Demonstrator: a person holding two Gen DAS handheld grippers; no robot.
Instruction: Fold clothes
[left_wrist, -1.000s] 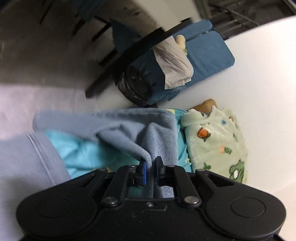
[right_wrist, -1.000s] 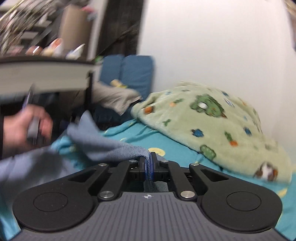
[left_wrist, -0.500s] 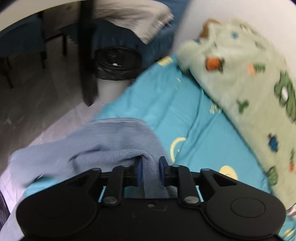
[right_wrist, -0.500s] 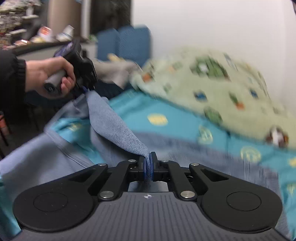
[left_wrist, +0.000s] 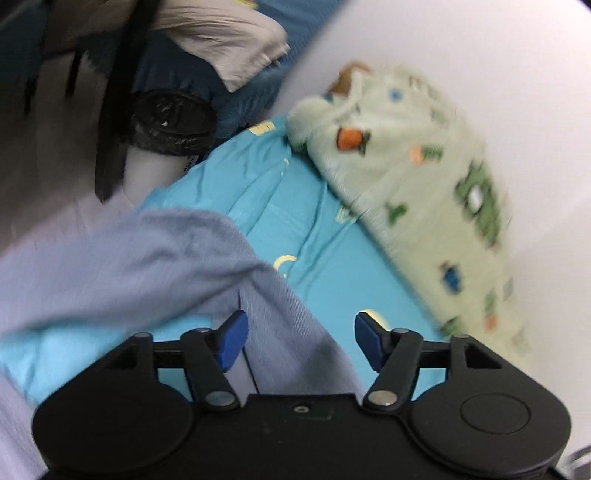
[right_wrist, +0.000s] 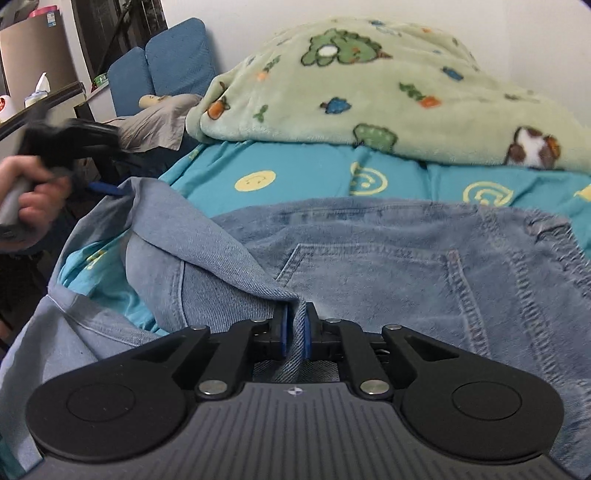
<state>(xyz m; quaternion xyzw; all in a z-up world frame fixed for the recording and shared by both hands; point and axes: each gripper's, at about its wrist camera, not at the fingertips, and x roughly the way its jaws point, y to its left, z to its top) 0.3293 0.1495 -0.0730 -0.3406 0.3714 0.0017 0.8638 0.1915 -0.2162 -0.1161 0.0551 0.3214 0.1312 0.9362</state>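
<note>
Right wrist view: right tool (right_wrist: 295, 326) pinched the jeans (right_wrist: 388, 258) hem over the bed (right_wrist: 314, 177); left tool (left_wrist: 300, 334) was spread, likely releasing; next, lay the fold flat.

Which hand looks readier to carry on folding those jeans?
The right gripper: its jaws are shut on a fold of the jeans. The left gripper is open, holding nothing.

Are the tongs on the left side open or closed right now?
Open. The left tongs have their blue tips set wide apart, with the jeans lying loose between them, not pinched.
</note>
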